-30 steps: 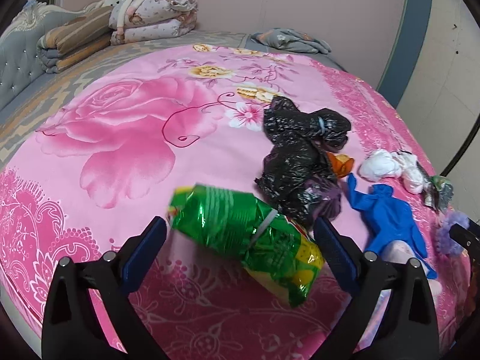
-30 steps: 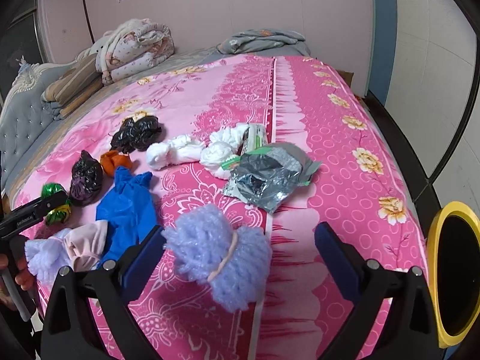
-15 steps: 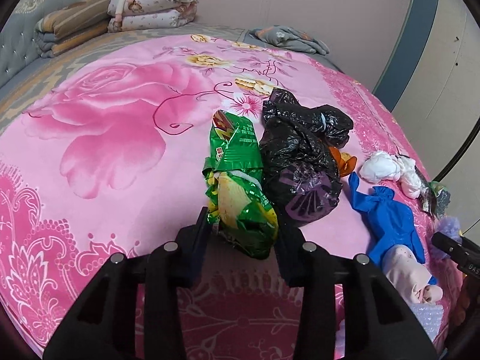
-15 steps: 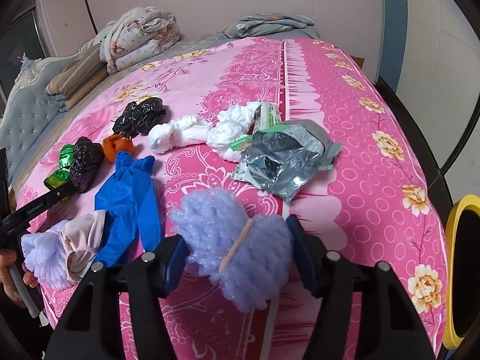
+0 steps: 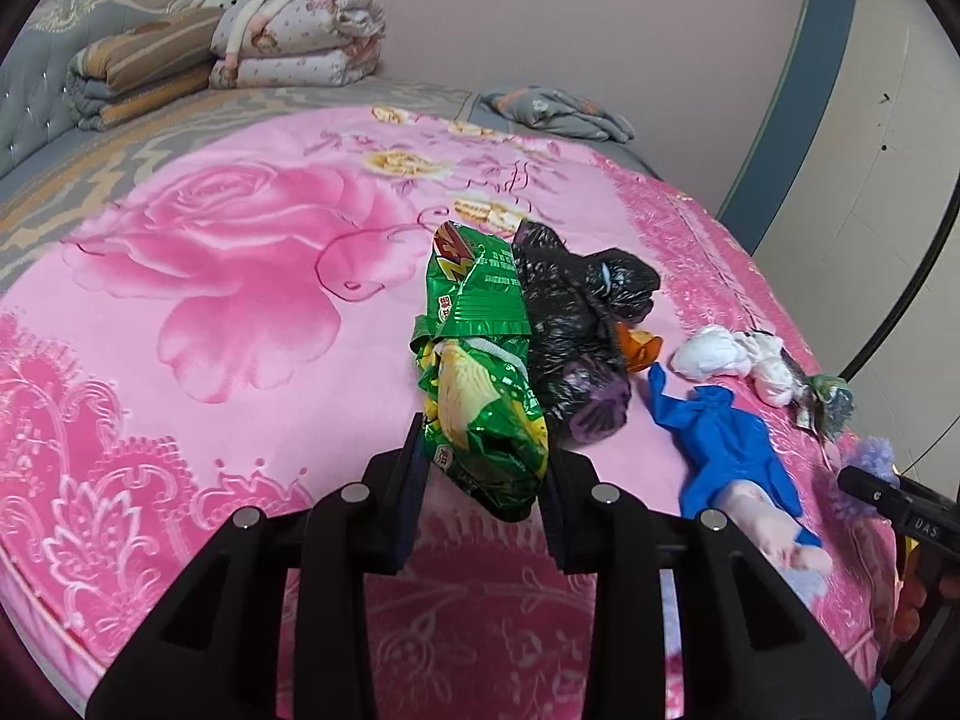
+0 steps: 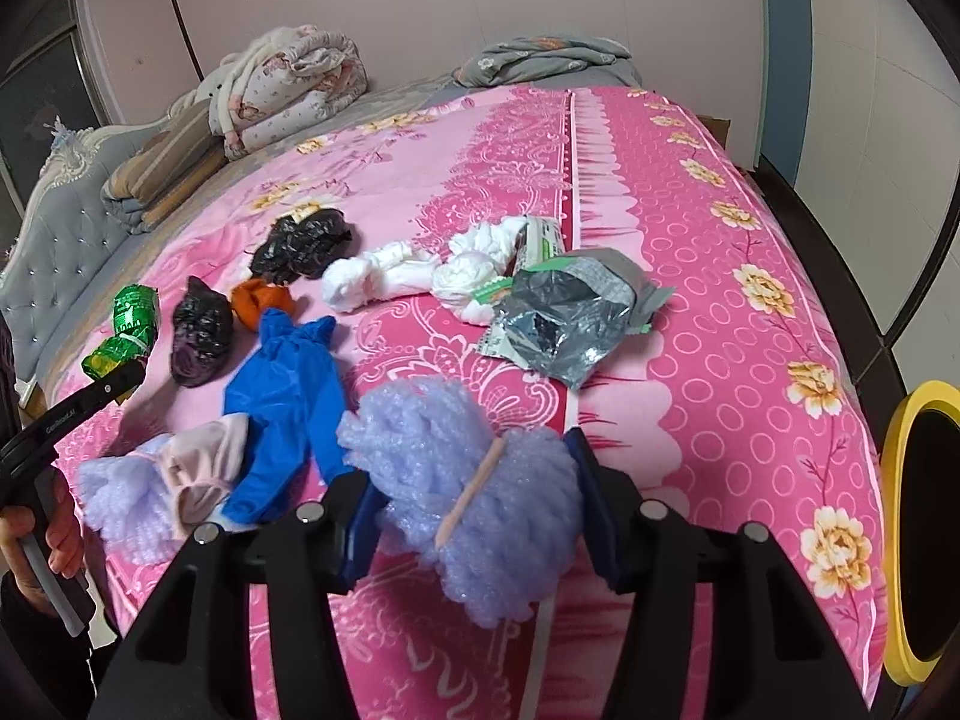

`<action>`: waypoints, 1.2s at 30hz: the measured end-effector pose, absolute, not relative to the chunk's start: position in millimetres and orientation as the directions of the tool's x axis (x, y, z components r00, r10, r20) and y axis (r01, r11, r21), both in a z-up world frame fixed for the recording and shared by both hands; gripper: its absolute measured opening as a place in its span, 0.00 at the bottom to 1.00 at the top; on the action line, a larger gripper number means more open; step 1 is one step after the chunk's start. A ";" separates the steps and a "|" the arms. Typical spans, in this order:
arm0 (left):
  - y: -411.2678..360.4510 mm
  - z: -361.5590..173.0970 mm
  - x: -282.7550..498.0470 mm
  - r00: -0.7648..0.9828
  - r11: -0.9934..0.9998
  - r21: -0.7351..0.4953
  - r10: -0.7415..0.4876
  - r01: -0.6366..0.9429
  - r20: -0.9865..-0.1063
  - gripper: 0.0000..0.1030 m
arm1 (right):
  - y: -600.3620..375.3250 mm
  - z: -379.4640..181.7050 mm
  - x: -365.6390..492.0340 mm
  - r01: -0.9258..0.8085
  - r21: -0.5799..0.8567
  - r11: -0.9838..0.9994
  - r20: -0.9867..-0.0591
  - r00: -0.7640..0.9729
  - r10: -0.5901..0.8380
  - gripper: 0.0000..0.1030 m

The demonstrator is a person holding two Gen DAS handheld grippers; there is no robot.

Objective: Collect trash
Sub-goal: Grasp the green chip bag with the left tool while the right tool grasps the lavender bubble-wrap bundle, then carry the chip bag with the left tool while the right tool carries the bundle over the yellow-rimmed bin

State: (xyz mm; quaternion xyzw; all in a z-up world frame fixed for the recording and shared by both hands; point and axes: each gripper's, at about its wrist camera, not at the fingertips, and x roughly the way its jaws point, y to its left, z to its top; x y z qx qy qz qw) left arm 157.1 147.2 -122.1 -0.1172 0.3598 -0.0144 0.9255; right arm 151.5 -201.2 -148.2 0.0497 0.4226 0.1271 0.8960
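While most of the litter still lay scattered, the collection appeared barely begun: nothing had reached the yellow-rimmed round bin (image 6: 921, 528) standing beside the bed. The pink floral plush bedspread (image 5: 240, 276) carried every piece. Largest was the crumpled silver foil pouch (image 6: 564, 315), stiff and creased; then the limp blue rubber glove (image 6: 282, 396), the knotted white plastic bags (image 6: 390, 279), two wrinkled black plastic bags (image 6: 201, 336) and a small orange scrap (image 6: 258, 300). The right hand-held gripper (image 6: 480, 516) was closing on a soft lilac foam-net bundle (image 6: 468, 480) cinched by a rubber band, pads pressing both sides. The left hand-held gripper (image 5: 483, 480) was closing on a glossy green crisp packet (image 5: 480, 384), pinched at its lower end, lying against the black bags.
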 end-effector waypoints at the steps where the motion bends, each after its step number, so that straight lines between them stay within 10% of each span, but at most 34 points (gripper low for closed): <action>1: 146.4 -118.8 154.0 0.744 0.972 -0.227 -0.114 -0.052 -0.659 0.30 | -201.4 -145.6 149.1 -0.186 0.199 0.962 -0.741 0.614 0.272 0.51; 36: -83.2 87.2 112.7 0.809 0.925 -0.125 -0.376 0.360 -0.452 0.30 | -373.0 93.0 30.5 -0.007 0.208 0.978 -0.343 0.936 0.079 0.51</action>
